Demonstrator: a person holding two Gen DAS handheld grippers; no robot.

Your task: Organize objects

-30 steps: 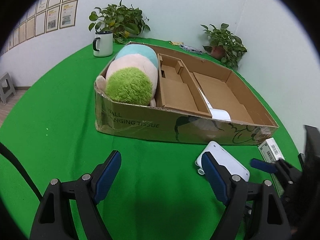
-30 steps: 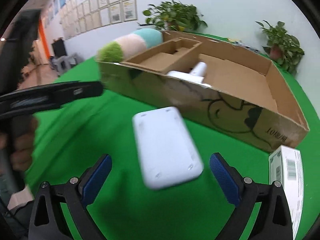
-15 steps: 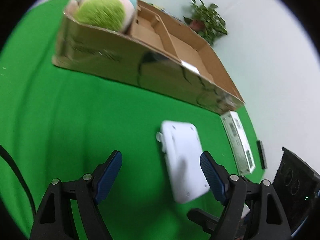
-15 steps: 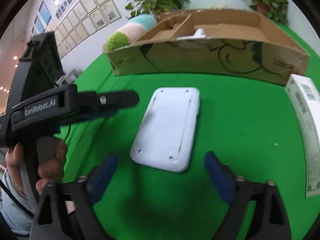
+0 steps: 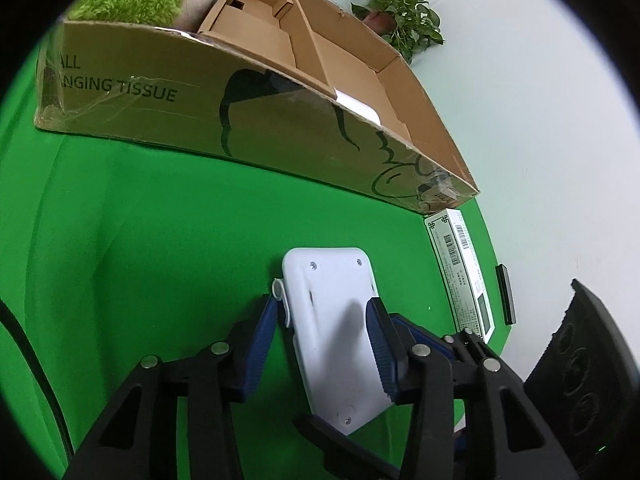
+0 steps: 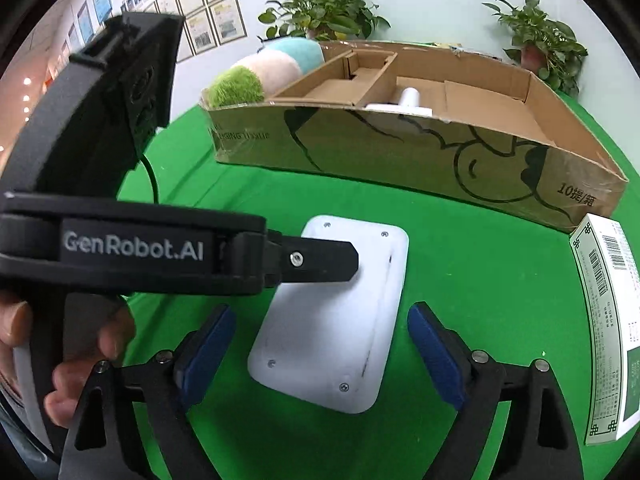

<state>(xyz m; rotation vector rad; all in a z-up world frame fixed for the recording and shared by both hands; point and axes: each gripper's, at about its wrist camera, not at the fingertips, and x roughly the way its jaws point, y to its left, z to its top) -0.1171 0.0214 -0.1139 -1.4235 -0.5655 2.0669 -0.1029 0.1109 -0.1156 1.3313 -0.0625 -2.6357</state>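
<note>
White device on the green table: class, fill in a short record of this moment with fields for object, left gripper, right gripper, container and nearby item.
object: white device, flat on green table
left gripper: fingers closed on the device's sides
right gripper: open, straddling the device's near end
container: cardboard box, holding plush toy
nearby item: barcode carton, right of device

Green cloth (image 6: 460, 280) over the whole tabletop. Potted plants: one far centre behind the box (image 6: 320, 12), another far right by the white wall (image 6: 540, 40); the latter also top centre in left wrist view (image 5: 400, 20). Framed certs (image 6: 216, 12) in rows on far-left wall. Thin dark bar (image 5: 506, 294) at right table edge.
</note>
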